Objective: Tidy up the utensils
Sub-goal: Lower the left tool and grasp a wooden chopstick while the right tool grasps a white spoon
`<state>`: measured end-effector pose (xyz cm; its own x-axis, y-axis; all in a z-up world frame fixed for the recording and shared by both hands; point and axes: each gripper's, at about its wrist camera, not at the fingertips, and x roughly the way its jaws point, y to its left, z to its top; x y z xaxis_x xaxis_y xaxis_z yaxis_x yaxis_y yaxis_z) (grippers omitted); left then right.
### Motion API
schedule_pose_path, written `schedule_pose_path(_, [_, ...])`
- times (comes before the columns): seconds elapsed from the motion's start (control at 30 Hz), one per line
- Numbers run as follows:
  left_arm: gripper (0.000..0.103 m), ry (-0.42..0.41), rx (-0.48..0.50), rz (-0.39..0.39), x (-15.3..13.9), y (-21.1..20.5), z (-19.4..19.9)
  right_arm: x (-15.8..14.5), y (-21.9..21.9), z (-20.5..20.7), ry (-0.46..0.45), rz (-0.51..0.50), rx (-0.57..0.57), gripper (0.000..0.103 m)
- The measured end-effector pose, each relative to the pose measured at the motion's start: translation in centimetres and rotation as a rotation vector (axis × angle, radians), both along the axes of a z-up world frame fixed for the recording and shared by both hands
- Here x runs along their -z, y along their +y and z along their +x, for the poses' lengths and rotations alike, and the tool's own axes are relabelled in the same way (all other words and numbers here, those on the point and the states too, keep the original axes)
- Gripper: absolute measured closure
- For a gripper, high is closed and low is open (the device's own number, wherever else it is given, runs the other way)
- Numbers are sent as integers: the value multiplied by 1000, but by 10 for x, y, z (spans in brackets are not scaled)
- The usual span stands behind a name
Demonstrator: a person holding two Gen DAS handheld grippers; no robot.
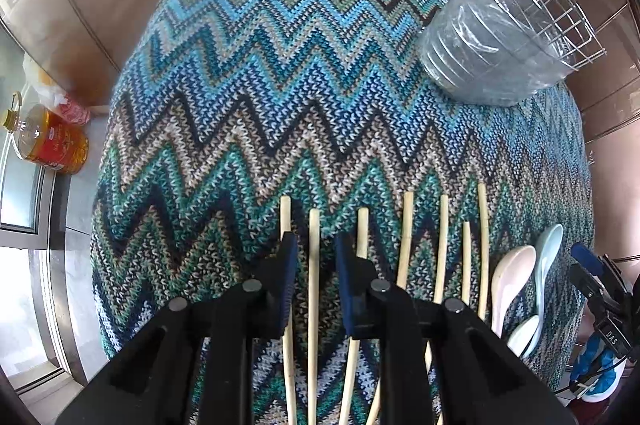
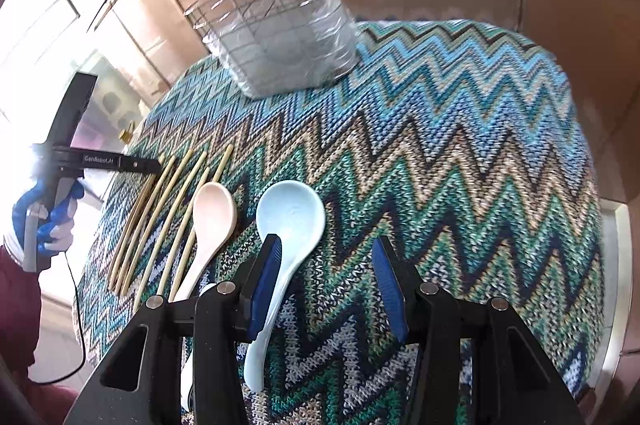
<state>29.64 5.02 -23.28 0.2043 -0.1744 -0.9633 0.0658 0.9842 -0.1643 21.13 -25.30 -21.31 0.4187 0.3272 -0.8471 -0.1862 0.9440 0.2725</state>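
Several bamboo chopsticks [image 1: 442,245] lie side by side on a zigzag knit cloth [image 1: 280,85]; they also show in the right wrist view [image 2: 160,209]. My left gripper [image 1: 316,249] is open, its fingers on either side of one chopstick [image 1: 314,265]. A pink spoon [image 2: 212,221], a light blue spoon [image 2: 290,221] and part of a white spoon [image 2: 186,377] lie beside the chopsticks. My right gripper [image 2: 324,261] is open; its left finger overlaps the blue spoon's handle. A wire utensil holder in a clear plastic tub [image 2: 280,41] stands at the far edge, also in the left wrist view [image 1: 508,41].
The cloth-covered table [image 2: 460,153] stands against brown panelled walls. An oil bottle [image 1: 48,141] and a pink packet [image 1: 72,109] sit on a ledge at the left. The left gripper's body and a blue-gloved hand [image 2: 52,213] show at the left of the right wrist view.
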Motion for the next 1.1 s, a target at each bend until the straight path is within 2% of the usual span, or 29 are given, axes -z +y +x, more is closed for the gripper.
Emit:
schedule_pose_path(0.2, [88, 13, 28, 17, 3, -13, 3, 6, 1, 13, 36, 4, -34, 60])
schedule_pose_path(0.47, [94, 31, 6, 5, 11, -12, 5, 13, 3, 31, 67, 21, -81, 64])
schedule_pose_path(0.73, [95, 38, 6, -2, 14, -8, 8, 29, 0, 67, 156, 114, -179, 76])
schedule_pose_path(0.87, [98, 39, 5, 2, 15, -9, 8, 40, 7, 80, 197, 119, -240, 93])
schedule_pose_path(0.97, [99, 35, 1, 5, 13, -4, 8, 40, 14, 76, 192, 109, -272, 96])
schedule_pose_path(1.1, [99, 18, 8, 13, 8, -7, -1, 30, 14, 66, 140, 101, -276, 96])
